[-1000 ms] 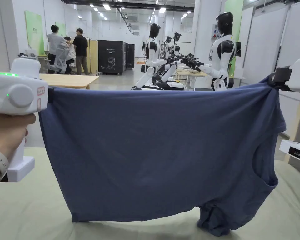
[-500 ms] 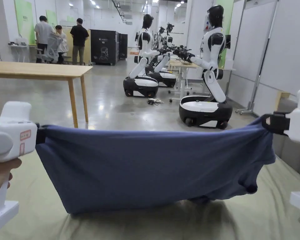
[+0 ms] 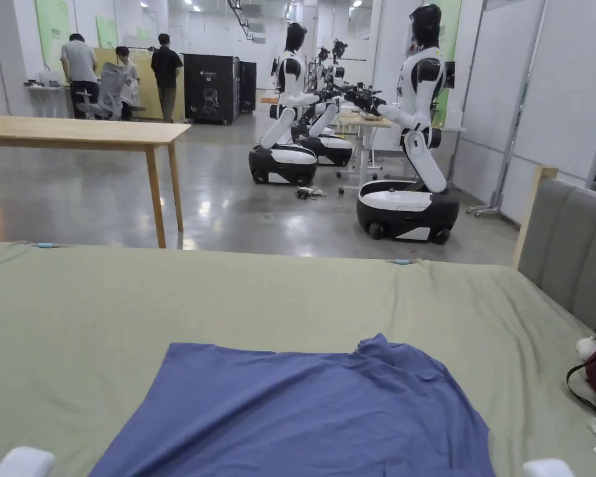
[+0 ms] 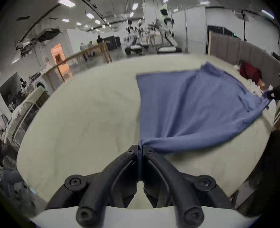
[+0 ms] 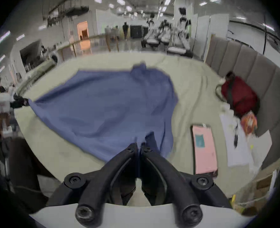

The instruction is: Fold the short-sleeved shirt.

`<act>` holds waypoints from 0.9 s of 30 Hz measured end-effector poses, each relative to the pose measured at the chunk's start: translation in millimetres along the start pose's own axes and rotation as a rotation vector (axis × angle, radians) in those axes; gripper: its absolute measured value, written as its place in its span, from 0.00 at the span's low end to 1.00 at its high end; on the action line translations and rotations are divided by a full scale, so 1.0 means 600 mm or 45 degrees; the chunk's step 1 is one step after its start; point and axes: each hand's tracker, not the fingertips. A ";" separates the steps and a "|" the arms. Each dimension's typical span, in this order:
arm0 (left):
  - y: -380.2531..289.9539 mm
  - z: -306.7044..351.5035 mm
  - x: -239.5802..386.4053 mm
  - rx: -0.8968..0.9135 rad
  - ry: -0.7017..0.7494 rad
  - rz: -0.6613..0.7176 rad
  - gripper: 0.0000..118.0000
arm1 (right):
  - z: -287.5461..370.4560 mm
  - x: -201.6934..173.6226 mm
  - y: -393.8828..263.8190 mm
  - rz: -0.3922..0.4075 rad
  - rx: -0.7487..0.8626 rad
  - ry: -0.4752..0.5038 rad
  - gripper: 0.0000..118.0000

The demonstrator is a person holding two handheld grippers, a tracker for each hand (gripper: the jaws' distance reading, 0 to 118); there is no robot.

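The blue short-sleeved shirt (image 3: 303, 416) lies spread on the pale green bed (image 3: 241, 298), filling the lower middle of the head view, its far edge flat at the left and rumpled into a small peak toward the right. In the left gripper view the left tongs (image 4: 140, 149) sit at the bottom centre with both jaws closed together on a gathered corner of the shirt (image 4: 193, 109), the cloth fanning away toward the upper right of the frame. At the right edge of that view the right tongs (image 4: 270, 95) pinch the opposite corner. In the right gripper view the right tongs (image 5: 139, 146) are at the bottom centre, jaws pressed together on the shirt's near edge (image 5: 106, 109), and the left tongs (image 5: 20, 102) grip the far corner at the left edge. A dark red bag (image 5: 239, 96) rests on the bed against the grey padded headboard (image 5: 251, 63) at the right; whether anything is inside it cannot be told. Near it lie a pink sheet (image 5: 204, 149), white papers (image 5: 236, 142) and something orange (image 5: 248, 123). Beyond the bed stand a wooden table (image 3: 92, 133), humanoid robots (image 3: 415, 155) and several people (image 3: 79, 68).
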 end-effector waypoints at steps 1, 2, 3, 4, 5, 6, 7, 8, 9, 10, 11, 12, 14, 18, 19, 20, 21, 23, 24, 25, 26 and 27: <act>-0.011 -0.005 0.000 -0.029 0.000 0.004 0.02 | -0.019 0.010 -0.011 -0.025 -0.031 0.005 0.07; -0.015 -0.008 -0.001 -0.044 -0.012 0.008 0.03 | -0.026 0.014 -0.017 -0.060 -0.048 0.013 0.07; -0.017 -0.008 -0.002 -0.056 -0.028 0.019 0.06 | -0.024 0.018 -0.018 -0.093 -0.037 0.020 0.07; -0.016 -0.004 -0.003 -0.052 -0.029 0.021 0.15 | -0.018 0.021 -0.014 -0.118 -0.016 0.028 0.07; -0.013 0.007 -0.002 -0.039 -0.017 0.017 0.45 | 0.002 0.023 -0.004 -0.140 0.013 0.046 0.13; -0.006 0.020 -0.002 -0.013 -0.002 0.013 0.77 | 0.019 0.022 0.005 -0.145 0.046 0.043 0.25; 0.000 0.034 -0.002 0.022 0.011 0.013 0.93 | 0.035 0.019 0.011 -0.138 0.104 0.025 0.46; 0.004 0.062 0.002 0.124 0.012 0.022 0.95 | 0.055 0.015 0.016 -0.121 0.178 0.020 0.72; 0.008 0.091 0.007 0.240 0.020 0.037 0.95 | 0.085 0.007 0.014 -0.107 0.262 0.022 0.79; 0.013 0.111 0.009 0.293 0.034 0.050 0.95 | 0.106 0.000 0.015 -0.098 0.342 0.015 0.79; 0.015 0.136 0.016 0.359 0.058 0.050 0.95 | 0.127 -0.009 0.015 -0.096 0.417 0.006 0.79; 0.014 0.162 0.025 0.437 0.082 0.030 0.95 | 0.144 -0.019 0.012 -0.094 0.486 0.002 0.79; 0.004 0.200 0.042 0.540 0.139 0.011 0.94 | 0.177 -0.045 -0.002 -0.074 0.610 0.003 0.78; -0.017 0.234 0.053 0.473 0.134 0.059 0.00 | 0.203 -0.093 -0.027 -0.016 0.685 -0.037 0.15; -0.018 0.232 0.054 0.412 0.162 0.056 0.00 | 0.205 -0.102 -0.030 0.001 0.688 -0.062 0.03; -0.023 0.226 0.053 0.349 0.220 0.030 0.00 | 0.202 -0.112 -0.032 0.024 0.678 -0.103 0.03; -0.025 0.224 0.046 0.330 0.095 0.039 0.00 | 0.199 -0.116 -0.037 0.023 0.683 -0.098 0.03; -0.026 0.207 0.032 0.261 0.035 0.087 0.00 | 0.196 -0.119 -0.035 0.031 0.645 -0.046 0.03; -0.026 0.196 0.027 0.229 0.052 0.074 0.00 | 0.193 -0.122 -0.034 0.018 0.641 -0.047 0.03; -0.025 0.187 0.022 0.197 0.055 0.056 0.00 | 0.197 -0.126 -0.033 0.014 0.636 -0.047 0.03; -0.028 0.172 0.018 0.168 0.056 0.041 0.00 | 0.195 -0.125 -0.031 0.005 0.622 -0.034 0.03; -0.027 0.157 0.012 0.135 0.031 0.033 0.00 | 0.191 -0.124 -0.028 -0.010 0.602 -0.024 0.03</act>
